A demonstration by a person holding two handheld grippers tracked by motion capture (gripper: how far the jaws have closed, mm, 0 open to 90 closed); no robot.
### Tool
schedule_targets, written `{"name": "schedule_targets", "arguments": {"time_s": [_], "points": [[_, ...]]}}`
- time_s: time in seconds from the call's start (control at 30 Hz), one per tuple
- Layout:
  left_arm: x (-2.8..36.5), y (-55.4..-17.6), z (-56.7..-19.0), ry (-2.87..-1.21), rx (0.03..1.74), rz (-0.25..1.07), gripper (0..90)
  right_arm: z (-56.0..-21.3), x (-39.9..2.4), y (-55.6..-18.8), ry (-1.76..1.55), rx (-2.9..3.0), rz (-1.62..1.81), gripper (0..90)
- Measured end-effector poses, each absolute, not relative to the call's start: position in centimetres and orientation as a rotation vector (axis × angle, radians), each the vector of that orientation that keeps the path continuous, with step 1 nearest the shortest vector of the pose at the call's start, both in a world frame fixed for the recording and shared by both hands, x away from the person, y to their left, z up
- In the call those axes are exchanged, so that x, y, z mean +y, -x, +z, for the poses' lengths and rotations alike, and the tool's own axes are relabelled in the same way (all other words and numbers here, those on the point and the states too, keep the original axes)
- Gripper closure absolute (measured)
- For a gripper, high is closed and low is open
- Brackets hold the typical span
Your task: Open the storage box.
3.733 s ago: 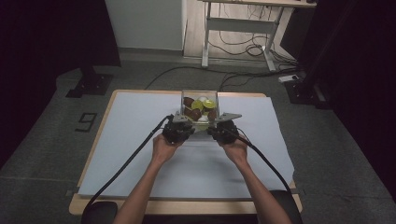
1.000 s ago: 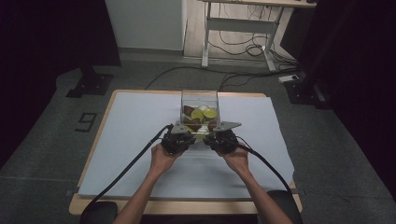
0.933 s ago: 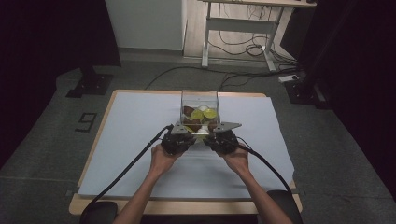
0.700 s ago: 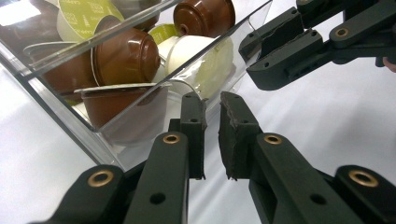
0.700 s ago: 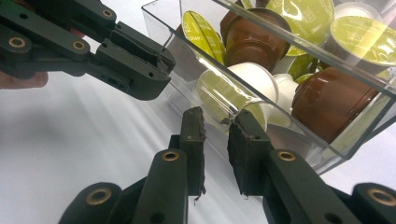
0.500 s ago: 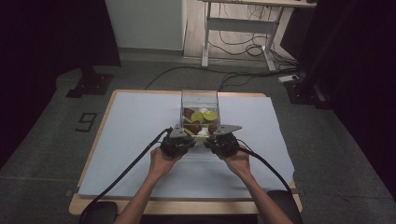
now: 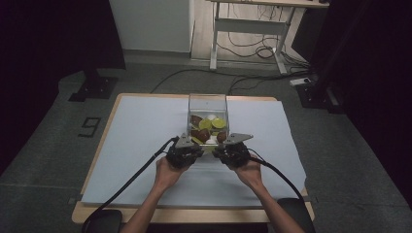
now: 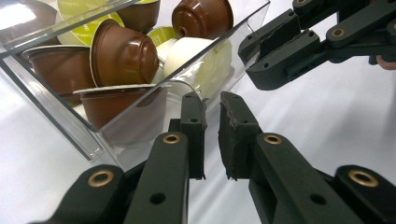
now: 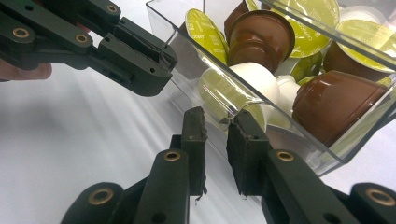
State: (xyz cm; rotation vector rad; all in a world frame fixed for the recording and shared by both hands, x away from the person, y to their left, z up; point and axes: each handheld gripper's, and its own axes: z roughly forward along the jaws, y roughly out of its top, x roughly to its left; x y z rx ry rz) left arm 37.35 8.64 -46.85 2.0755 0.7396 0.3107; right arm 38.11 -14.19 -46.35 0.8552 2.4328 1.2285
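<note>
Both tongs are pinching the near wall of the clear box (image 7: 208, 104), which sits mid-table on the white sheet (image 7: 131, 145) and looks tipped toward the person.

Left gripper (image 8: 212, 100) at about 7 o'clock of the box: jaws nearly shut, clamped on the wall edge. Right gripper (image 9: 215, 121) at 5 o'clock: same narrow pinch, though whether its pads truly bite is hard to tell.

Keep both hands level and move together, or the coffee pods (image 8: 122, 55) slide and spill.
</note>
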Motion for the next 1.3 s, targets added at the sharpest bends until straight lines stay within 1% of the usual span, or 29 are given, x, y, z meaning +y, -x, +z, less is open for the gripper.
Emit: {"name": "schedule_targets", "arguments": {"time_s": [1.3], "points": [[9.1, -33.2, -47.3, -2.038, 0.721, 0.275, 80.2, -46.5, -14.2, -34.1, -0.805, 2.462, 1.229, 76.3]]}}
